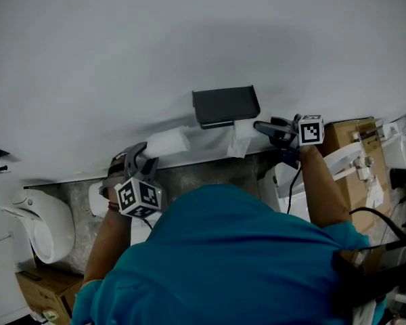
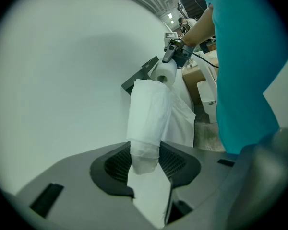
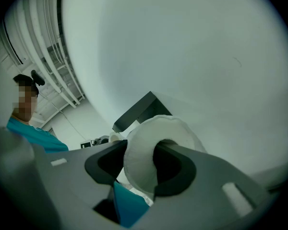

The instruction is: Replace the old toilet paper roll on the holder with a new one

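The roll (image 3: 156, 138) is soft, dimpled white paper; the loose sheet (image 2: 146, 119) is thin and creased. The holder (image 1: 225, 105) looks matt and dark, the wall (image 1: 189, 32) smooth matt white, the toilet (image 1: 47, 225) glossy, the box (image 1: 348, 137) brown cardboard.

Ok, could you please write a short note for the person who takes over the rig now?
Left gripper: shut on the loose paper tail.
Right gripper: shut on the toilet paper roll, one jaw inside its core.
Roll is beside the dark holder, not on it.
Old or new roll: cannot tell.
Left: get the new roll onto the holder, then release.
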Available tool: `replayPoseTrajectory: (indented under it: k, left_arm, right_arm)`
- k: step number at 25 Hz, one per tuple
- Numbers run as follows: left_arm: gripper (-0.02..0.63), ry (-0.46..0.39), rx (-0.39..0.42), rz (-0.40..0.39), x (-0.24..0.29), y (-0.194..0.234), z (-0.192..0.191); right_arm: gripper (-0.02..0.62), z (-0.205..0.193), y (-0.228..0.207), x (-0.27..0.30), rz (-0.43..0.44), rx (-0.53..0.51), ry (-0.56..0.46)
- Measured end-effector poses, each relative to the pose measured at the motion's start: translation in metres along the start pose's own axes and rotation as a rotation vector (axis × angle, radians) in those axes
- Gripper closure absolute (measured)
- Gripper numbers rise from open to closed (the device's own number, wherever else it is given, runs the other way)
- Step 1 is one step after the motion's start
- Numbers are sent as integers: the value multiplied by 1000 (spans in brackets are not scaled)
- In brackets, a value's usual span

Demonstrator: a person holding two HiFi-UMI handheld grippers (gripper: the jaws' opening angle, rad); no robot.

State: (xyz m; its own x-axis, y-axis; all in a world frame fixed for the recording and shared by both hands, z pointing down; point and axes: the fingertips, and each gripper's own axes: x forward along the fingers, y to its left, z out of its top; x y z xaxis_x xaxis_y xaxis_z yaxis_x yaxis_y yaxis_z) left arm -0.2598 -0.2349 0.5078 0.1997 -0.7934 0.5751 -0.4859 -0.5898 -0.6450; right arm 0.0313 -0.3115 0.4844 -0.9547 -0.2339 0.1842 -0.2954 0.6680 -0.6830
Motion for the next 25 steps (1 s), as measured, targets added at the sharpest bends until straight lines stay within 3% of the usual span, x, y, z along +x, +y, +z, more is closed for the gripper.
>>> replayPoseTrajectory:
  k: [7, 13, 25]
  left_arm:
    - [437, -7, -2, 1, -3, 1, -5]
    - [437, -22, 0, -4, -4, 5, -8]
    - [437, -41, 5, -12, -11, 12, -24]
  right_arm:
    - [413, 0, 1, 8, -68, 15, -19]
    - [379, 8, -2, 10, -270, -34, -58]
    - [379, 5, 10, 28, -559, -178, -139]
